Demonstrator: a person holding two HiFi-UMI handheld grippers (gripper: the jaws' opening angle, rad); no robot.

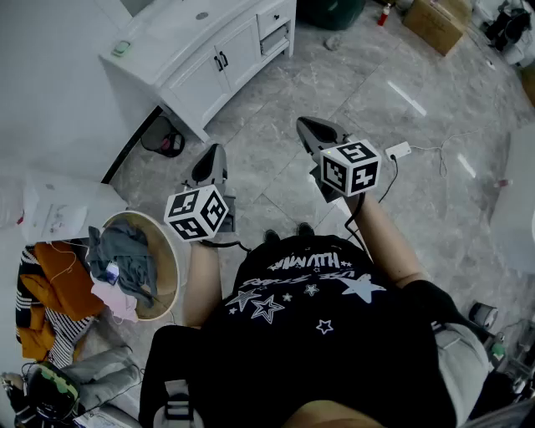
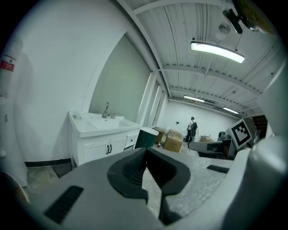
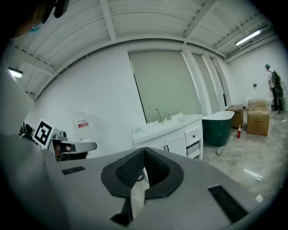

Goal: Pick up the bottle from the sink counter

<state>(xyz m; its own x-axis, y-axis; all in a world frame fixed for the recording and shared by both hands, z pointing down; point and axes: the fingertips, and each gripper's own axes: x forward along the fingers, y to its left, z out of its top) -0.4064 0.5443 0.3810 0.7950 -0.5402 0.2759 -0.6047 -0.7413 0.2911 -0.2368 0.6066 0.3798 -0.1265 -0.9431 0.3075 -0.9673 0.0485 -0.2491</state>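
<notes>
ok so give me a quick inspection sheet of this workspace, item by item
surface: white sink counter, off across the grey floor
job's things: bottle not made out from here
clutter: laundry basket of clothes, cardboard box
grippers: left hand-held gripper shut, empty; right hand-held gripper shut, empty
cables: white cable with adapter on the floor
surroundings: dark green tub, a person far off

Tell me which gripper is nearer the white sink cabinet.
Left. The left gripper hangs just short of the near corner of the sink cabinet, pointing toward it. The right gripper is farther out over the floor, off the cabinet's drawer end.
</notes>
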